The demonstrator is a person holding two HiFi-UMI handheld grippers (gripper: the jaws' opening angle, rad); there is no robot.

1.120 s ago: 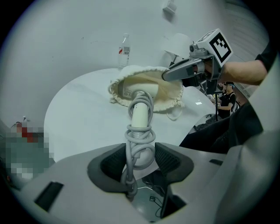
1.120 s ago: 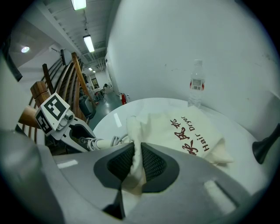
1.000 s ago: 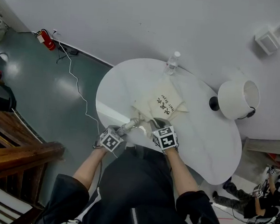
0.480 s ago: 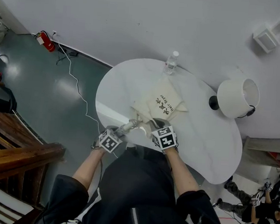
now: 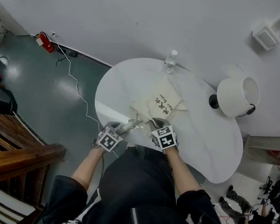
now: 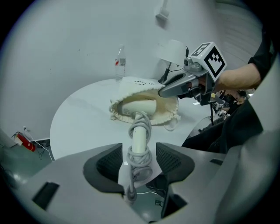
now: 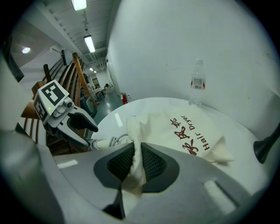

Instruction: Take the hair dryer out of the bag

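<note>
A cream cloth bag (image 5: 162, 102) with printed lettering lies on the round white table (image 5: 200, 138). The white hair dryer (image 6: 139, 106) has its head still inside the bag's mouth. Its handle, wrapped in grey cord, sticks out toward me. My left gripper (image 6: 140, 151) straddles that handle. Its jaws have just been opening, and a gap shows between each pad and the cord. My right gripper (image 7: 139, 154) is shut on a fold of the bag's rim (image 7: 135, 131), near the table's front edge beside the left gripper (image 7: 89, 127).
A clear water bottle (image 5: 170, 62) stands at the table's far edge behind the bag. A white lamp shade (image 5: 237, 98) on a black base sits at the right. On the floor at the left are a fire extinguisher (image 5: 43, 39), a trailing cable and wooden steps (image 5: 11, 152).
My left gripper has shifted slightly to the left and toward me. The right gripper and the bag have stayed put.
</note>
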